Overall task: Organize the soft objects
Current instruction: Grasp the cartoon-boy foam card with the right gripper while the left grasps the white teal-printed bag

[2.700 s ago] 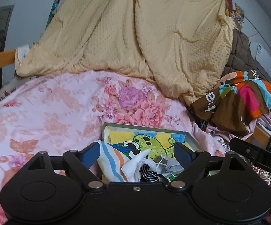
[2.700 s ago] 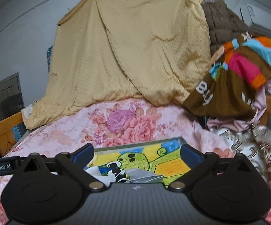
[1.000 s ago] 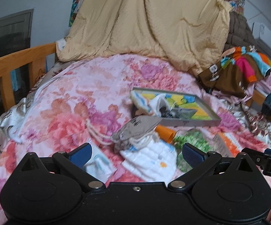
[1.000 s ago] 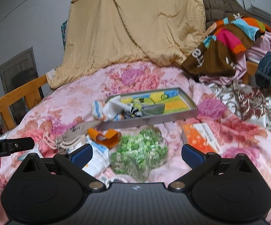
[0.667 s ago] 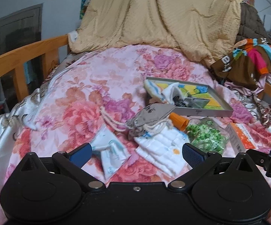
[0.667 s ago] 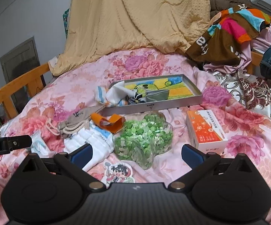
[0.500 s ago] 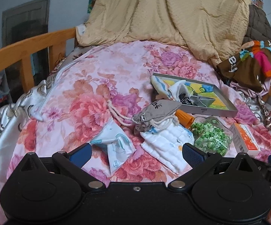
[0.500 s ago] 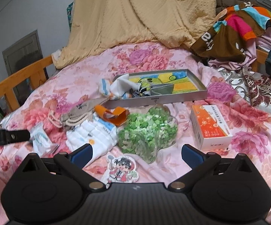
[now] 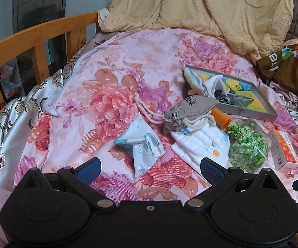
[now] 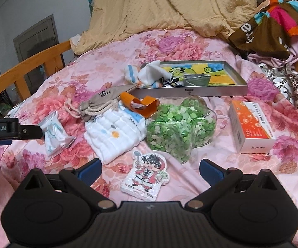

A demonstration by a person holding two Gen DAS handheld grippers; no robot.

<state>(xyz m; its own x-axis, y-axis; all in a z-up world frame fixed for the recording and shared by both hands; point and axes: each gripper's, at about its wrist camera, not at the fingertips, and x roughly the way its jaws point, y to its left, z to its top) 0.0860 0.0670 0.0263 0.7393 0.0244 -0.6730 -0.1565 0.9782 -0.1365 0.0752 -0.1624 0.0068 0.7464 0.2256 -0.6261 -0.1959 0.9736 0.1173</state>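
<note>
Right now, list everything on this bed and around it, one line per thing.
tray: 1, grey rim with a yellow-green cartoon bottom, far middle of the bed, cloths inside
drawstring pouch: 1, grey-beige, left of the tray
orange strap: 1, before the tray
quilted cloth: 1, white, bed centre
green-filled clear container: 1, right of the cloth
packet: 1, white and blue, left of the cloth
box: 1, orange and white, right side
cartoon figure card: 1, nearest the right gripper
blanket: 1, tan, heaped behind
bed rail: 1, wooden, left
left gripper: open, empty
right gripper: open, empty
</note>
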